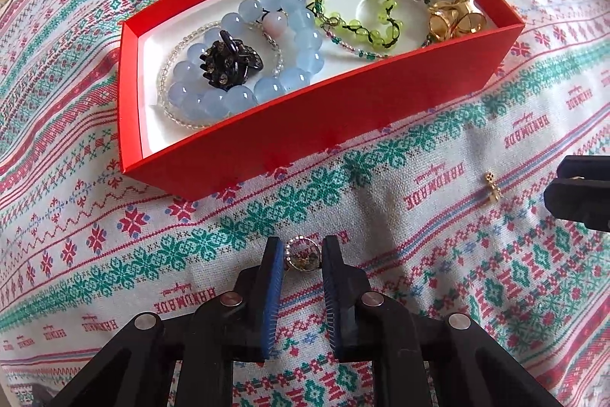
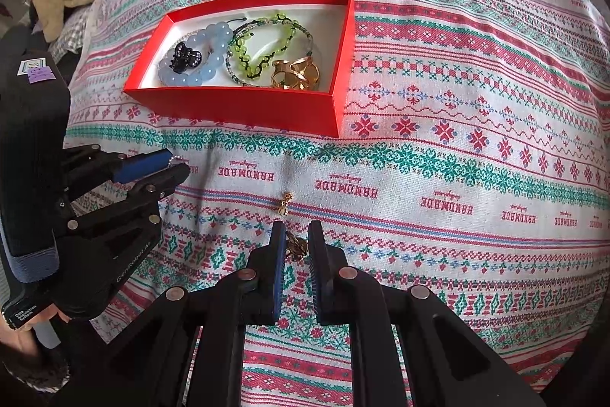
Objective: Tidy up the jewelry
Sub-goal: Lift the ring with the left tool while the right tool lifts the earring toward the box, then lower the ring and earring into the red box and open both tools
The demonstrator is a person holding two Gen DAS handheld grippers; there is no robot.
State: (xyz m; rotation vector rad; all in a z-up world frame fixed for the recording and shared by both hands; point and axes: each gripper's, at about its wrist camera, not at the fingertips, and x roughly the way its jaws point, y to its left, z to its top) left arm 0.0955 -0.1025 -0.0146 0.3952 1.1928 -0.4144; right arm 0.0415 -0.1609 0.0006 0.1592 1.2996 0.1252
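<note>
Left gripper [image 1: 304, 250], low over patterned cloth [image 1: 438, 254], clamped on small round silver-rimmed ring [image 1: 303, 253]; right gripper [image 2: 296, 243] likewise clamped on gold charm [image 2: 298, 247]; loose gold earring [image 2: 284, 203] just ahead; beyond, red box [image 2: 244, 109] holding blue bead bracelet [image 1: 301, 41], green bracelet [image 1: 366, 25], black hair claw [image 1: 228, 63].

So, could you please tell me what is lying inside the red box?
The red box holds a blue bead bracelet with a black hair claw on top, green beaded bracelets and gold pieces. Anything beneath them is covered.
</note>
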